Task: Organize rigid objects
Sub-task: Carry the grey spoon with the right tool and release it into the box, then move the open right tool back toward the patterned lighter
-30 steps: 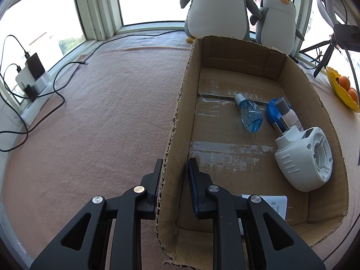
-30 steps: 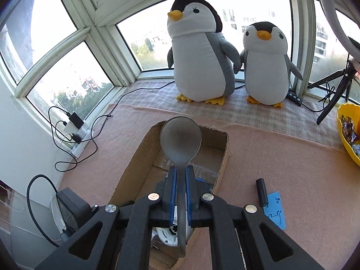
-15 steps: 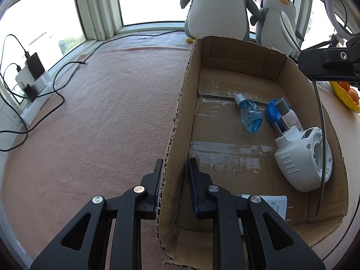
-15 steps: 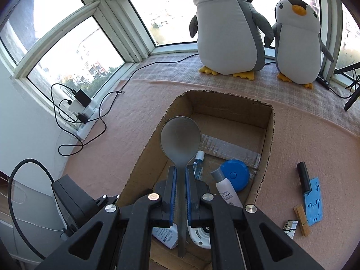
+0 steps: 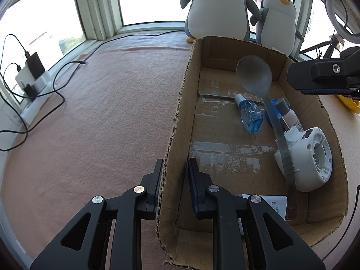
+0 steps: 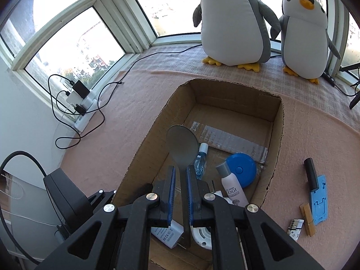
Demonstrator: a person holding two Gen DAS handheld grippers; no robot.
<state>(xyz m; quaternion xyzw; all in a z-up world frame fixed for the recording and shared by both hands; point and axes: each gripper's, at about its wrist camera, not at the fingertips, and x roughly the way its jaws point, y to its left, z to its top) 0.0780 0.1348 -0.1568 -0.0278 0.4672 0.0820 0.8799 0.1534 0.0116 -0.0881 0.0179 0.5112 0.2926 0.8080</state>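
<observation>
Right hand-held gripper (image 6: 180, 191) slightly parted, grey translucent spoon (image 6: 181, 148) loose between fingers above cardboard box (image 6: 277, 135), left hand-held gripper (image 5: 174, 180) straddling box wall unclamped, right view alone shows clothespin (image 6: 307, 219) on table.

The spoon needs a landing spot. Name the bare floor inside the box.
In the box, bare cardboard runs along the left wall, from the blue bottle to the far wall. The right side is crowded: white bottle, blue disc, white device.
</observation>
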